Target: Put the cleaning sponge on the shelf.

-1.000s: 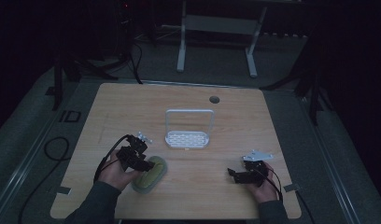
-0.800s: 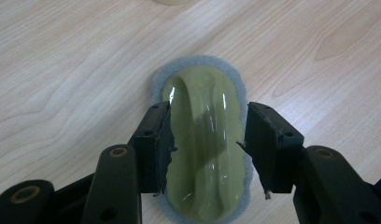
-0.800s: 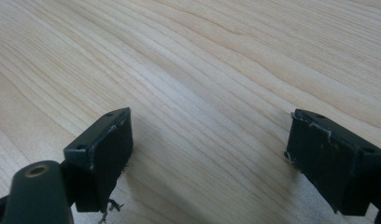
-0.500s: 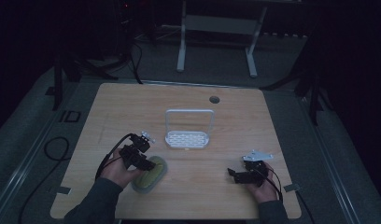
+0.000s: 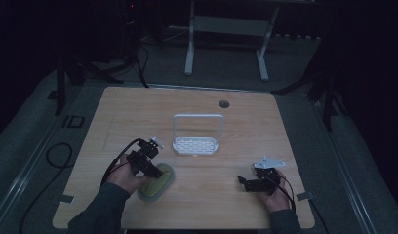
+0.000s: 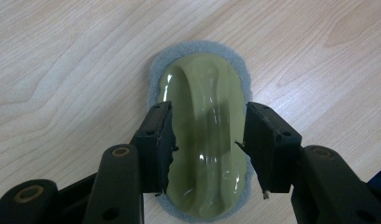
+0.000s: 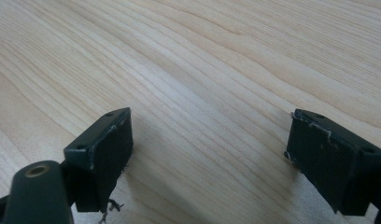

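Over the sponge (image 6: pixel 201 135) my left gripper (image 6: pixel 207 140) is closing, jaws half open, straddling its hump without squeezing yet; I should stay centered. My right gripper (image 7: pixel 207 154) is waiting, wide open and empty.

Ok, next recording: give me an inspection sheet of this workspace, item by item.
Surface: light wooden table with a round hole near its far edge.
Job's things: olive-green scrubber with grey felt rim, flat on the table near the front left.
Clutter: white rack with a tall handle mid-table.
Grippers: left gripper straddles the scrubber, its jaws just closing, pads at its sides but a firm press not confirmed; right gripper open over bare wood.
Cables: black cable trails from the left gripper; another loop lies on the floor.
Surroundings: dark room, grey floor, white table frame behind.
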Motion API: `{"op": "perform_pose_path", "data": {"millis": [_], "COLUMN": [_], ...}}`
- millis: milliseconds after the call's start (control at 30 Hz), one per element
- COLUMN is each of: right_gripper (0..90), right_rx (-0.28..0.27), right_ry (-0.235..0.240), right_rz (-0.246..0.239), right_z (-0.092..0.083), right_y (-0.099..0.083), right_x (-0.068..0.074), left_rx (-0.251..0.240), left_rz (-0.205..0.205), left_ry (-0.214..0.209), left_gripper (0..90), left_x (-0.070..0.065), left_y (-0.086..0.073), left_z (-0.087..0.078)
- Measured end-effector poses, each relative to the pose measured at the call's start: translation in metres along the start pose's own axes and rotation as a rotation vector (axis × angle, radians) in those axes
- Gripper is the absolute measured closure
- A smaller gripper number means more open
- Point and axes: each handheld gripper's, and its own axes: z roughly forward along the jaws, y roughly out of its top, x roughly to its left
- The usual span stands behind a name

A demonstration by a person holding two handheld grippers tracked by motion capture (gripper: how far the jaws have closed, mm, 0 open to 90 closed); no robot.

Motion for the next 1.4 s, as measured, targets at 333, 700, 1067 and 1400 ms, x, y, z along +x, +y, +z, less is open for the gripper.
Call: {"op": "perform_pose_path", "data": {"millis": [333,700,1067,1400], "right_gripper": [14.1,14.2,14.1,14.1], "right_rx": [0.0,0.0,0.0,0.0], "right_ry": [0.0,0.0,0.0,0.0], "right_rz": [0.002,0.002,0.001,0.001], "right_z": [0.0,0.0,0.0,0.0], "right_y": [0.0,0.0,0.0,0.0], "right_x": [0.0,0.0,0.0,0.0], "left_rx": [0.06,0.1,0.164,0.187], "left_rz": [0.007,0.011,0.024,0.029], "left_ry": [-0.015,-0.012,0.001,0.009], "left_gripper": [54.2,54.2,60.2,63.2], "left_x": [0.001,-0.001,-0.002,-0.002], "left_y": [0.005,0.008,0.008,0.011], "left_z": [0.005,0.012,0.018,0.02]}}
